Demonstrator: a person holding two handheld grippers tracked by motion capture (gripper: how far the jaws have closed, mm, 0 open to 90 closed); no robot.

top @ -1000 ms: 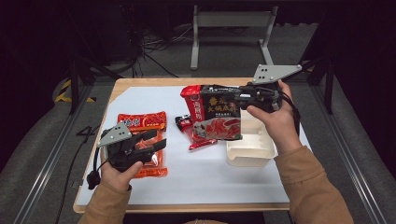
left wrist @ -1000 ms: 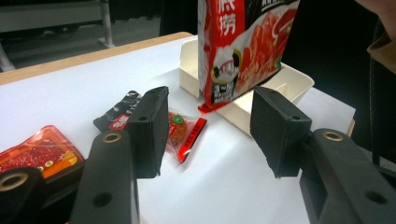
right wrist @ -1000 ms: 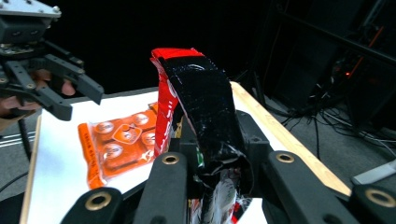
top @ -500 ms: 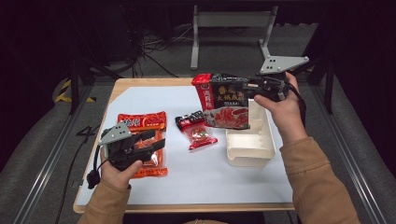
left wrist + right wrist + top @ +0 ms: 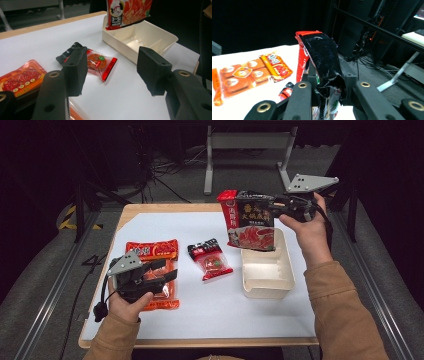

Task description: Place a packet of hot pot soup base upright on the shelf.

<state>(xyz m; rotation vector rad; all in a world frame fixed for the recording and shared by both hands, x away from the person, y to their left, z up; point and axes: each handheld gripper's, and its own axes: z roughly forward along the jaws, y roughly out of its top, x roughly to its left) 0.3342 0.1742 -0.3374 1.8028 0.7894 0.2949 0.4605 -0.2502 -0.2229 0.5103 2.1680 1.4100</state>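
Right gripper [image 5: 274,209], upper right of the high view, clamps the black-red pouch [image 5: 250,220], which hangs upright over the far end of the cream tray [image 5: 267,280]. Left gripper [image 5: 162,270], lower left, has just been opening its jaws, nothing between them, above the orange pack [image 5: 152,251]. Small packet [image 5: 210,259] lies mid-table.

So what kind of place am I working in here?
Probably a lab or recording studio, not a kitchen: a white-topped table in a dark room, loose cables on the floor, and a metal stand behind it.
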